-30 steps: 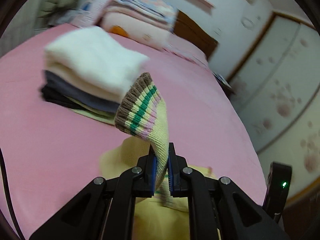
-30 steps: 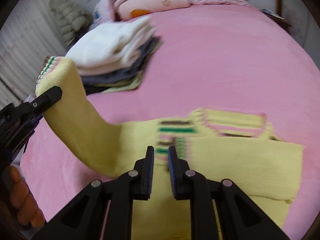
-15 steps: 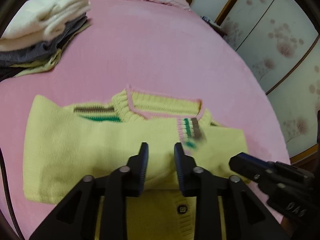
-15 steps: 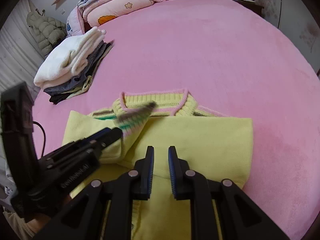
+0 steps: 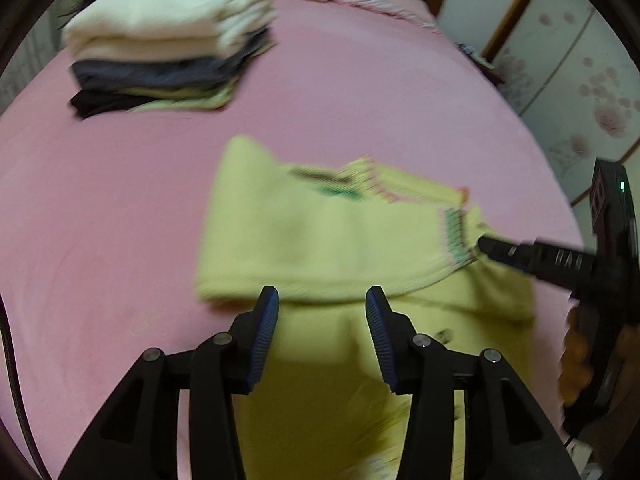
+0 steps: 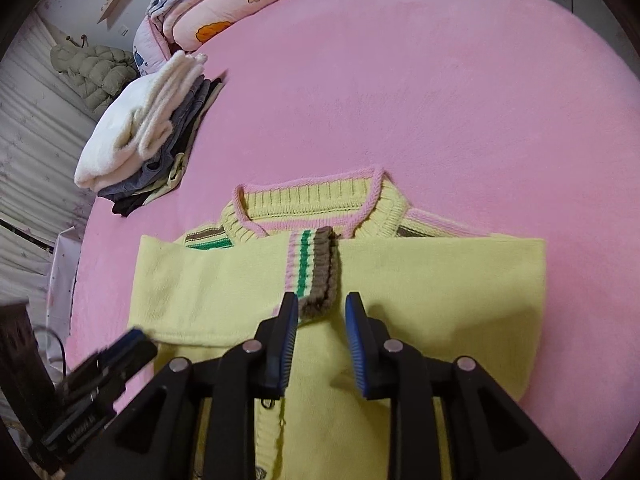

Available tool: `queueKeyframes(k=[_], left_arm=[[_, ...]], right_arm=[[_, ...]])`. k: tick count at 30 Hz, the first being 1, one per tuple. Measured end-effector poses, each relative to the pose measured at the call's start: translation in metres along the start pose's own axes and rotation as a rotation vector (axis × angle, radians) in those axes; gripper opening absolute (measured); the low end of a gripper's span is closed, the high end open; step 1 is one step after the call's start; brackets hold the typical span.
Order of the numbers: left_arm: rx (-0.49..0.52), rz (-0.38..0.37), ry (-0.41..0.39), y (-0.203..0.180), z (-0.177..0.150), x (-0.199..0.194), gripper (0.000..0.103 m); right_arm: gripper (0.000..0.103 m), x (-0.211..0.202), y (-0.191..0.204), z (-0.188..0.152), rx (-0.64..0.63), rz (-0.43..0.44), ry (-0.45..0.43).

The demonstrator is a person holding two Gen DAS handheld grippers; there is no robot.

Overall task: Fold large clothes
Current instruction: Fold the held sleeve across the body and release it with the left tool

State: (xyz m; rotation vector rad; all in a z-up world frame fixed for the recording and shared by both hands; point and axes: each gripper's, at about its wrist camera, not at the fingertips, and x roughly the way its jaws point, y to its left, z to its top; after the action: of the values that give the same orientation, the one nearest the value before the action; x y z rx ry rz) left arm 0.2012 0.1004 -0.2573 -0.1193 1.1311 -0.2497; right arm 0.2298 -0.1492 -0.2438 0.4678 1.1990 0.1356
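A yellow knit sweater (image 6: 420, 280) with a pink-edged collar lies flat on the pink bed (image 6: 440, 80). Both sleeves are folded across its chest. The striped cuff (image 6: 316, 272) of one sleeve lies in the middle, just ahead of my right gripper (image 6: 322, 306), which is open and empty above it. My left gripper (image 5: 322, 300) is open and empty over the sweater's (image 5: 320, 240) lower left part. In the left wrist view the right gripper's fingertips (image 5: 492, 246) touch the striped cuff (image 5: 454, 236).
A stack of folded clothes (image 6: 144, 132), white on top, sits at the bed's far left; it also shows in the left wrist view (image 5: 168, 44). Folded quilts and pillows (image 6: 224, 12) lie at the head. A floral wardrobe (image 5: 580, 100) stands to the right.
My left gripper carried the sleeve across the sweater, let go of it and opened wide. My right gripper opened and now hovers over the laid-down cuff.
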Motion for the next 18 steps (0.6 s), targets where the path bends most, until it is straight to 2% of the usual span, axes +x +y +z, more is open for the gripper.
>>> queueKeyframes(k=[5, 9, 10, 11, 12, 16, 18], left_arm=[[-0.071, 0.088, 0.032, 0.031, -0.012, 0.008, 0.044], [-0.137, 0.083, 0.031, 0.042, -0.011, 0.023, 0.044], [-0.133, 0.089, 0.019, 0.042, -0.009, 0.025, 0.044], [-0.127, 0.1, 0.012, 0.04, -0.008, 0.028, 0.044], [-0.123, 0.111, 0.005, 0.039, -0.006, 0.03, 0.044], [-0.131, 0.138, -0.012, 0.032, -0.001, 0.033, 0.044], [-0.138, 0.142, -0.024, 0.031, 0.0, 0.032, 0.037]], right_arm=[[0.026, 0.027, 0.001, 0.003, 0.006, -0.017, 0.05], [0.029, 0.031, 0.005, 0.001, -0.002, -0.013, 0.034], [0.026, 0.031, 0.007, 0.001, -0.009, -0.011, 0.031], [0.012, 0.029, 0.009, 0.001, -0.021, 0.003, 0.03], [0.005, 0.025, 0.011, 0.001, -0.034, 0.026, 0.014], [0.005, -0.012, 0.023, 0.005, -0.09, 0.068, -0.086], [0.005, -0.038, 0.027, 0.007, -0.117, 0.07, -0.158]])
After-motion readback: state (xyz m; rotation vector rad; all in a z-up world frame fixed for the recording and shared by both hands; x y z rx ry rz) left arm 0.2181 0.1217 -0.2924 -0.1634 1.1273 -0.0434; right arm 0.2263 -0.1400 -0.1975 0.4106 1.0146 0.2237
